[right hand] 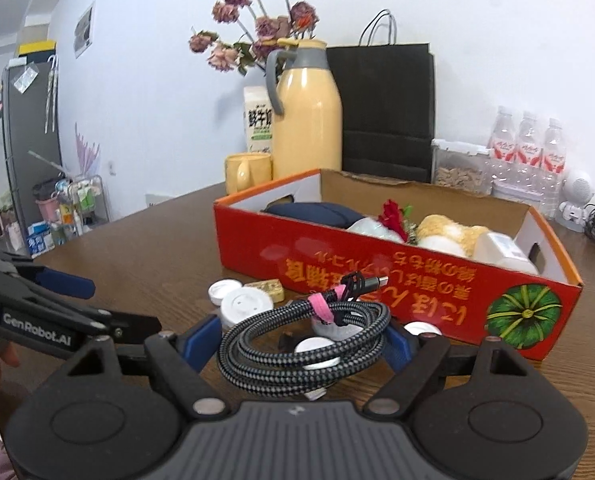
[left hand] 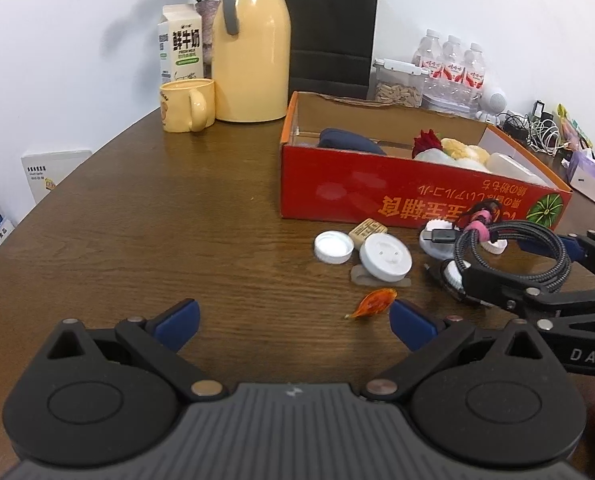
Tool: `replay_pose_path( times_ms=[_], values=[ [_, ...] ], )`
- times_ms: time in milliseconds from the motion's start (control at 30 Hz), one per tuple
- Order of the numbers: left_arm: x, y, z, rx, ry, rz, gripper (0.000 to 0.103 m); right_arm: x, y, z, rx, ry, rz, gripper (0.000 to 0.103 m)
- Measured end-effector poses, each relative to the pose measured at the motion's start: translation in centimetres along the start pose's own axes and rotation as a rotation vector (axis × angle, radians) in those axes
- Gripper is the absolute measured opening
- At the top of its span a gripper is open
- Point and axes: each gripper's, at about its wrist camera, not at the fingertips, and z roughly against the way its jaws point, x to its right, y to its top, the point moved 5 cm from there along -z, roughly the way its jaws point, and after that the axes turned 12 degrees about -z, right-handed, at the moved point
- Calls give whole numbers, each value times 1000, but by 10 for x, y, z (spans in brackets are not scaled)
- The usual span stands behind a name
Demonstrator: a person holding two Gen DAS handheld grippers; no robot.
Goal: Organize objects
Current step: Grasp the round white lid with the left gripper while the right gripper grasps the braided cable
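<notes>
Right gripper [right hand: 303, 344] fingers spread wide around the coiled cable [right hand: 305, 340], pads on both sides of the coil; looks gripped. Lift clear of the caps [left hand: 333, 247] on the surface, carry over the red box [right hand: 397, 280] wall. Left gripper [left hand: 293, 320] open, empty, near the orange fish [left hand: 375, 302].

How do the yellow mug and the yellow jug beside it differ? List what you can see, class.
The yellow mug is short and squat; the yellow jug stands far taller. The mug's handle is yellow like its body, while the jug's handle and lid are grey. The mug is open-topped; the jug is capped. Both are pale yellow and stand upright on the table.
</notes>
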Motion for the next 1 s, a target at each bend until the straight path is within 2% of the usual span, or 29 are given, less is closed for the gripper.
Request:
replay_pose_path(
  times_ms=[267,500,700,767,1000],
  values=[
    [27,27,-19,30,5,-56,103,23,3,21,76,-49,-8,82],
    [55,37,-43,41,43,-141,103,40,4,32,106,-87,-26,82],
    [63,35,-50,42,44,-161,87,40,4,32,112,-84,-15,82],
    [61,35,-50,37,45,-145,75,39,3,33,114,-78,-12,82],
    [62,32,-54,27,17,-140,61,37,3,33,114,-69,-8,82]
  ],
)
